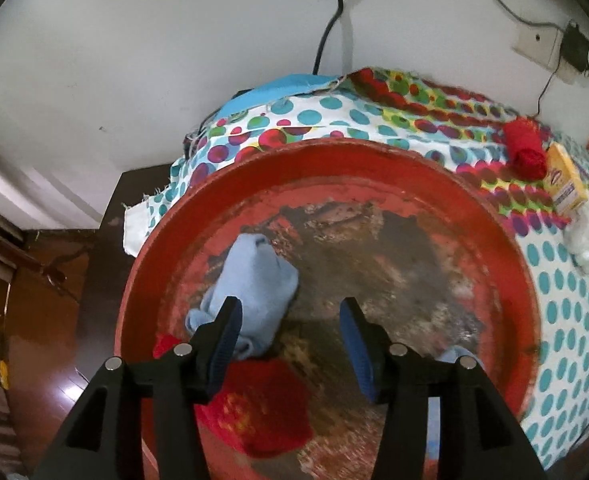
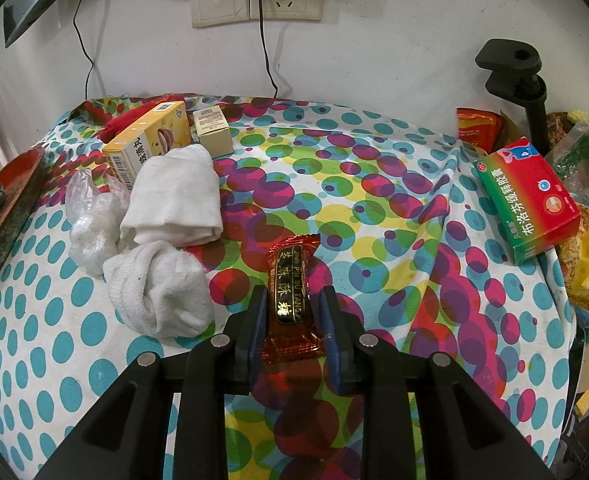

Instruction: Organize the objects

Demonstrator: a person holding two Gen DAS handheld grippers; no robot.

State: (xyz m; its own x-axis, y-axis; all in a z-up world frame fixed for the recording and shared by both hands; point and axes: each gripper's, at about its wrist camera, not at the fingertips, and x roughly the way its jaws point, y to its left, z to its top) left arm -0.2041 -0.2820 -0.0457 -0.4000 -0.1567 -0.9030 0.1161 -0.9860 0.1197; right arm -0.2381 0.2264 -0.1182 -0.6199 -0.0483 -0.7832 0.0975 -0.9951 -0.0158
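Left tool (image 1: 290, 320) hangs wide and empty over the red tray (image 1: 494, 248); a light blue sock (image 1: 254, 280) lies in the tray beside a red cloth (image 1: 262, 412). Right tool (image 2: 290, 320) is narrowed on the red candy packet (image 2: 290, 280) at the surface (image 2: 374, 184). The squeeze is best kept gentle and the packet lifted straight, clear of the white socks (image 2: 166, 288), likely toward the other snacks.
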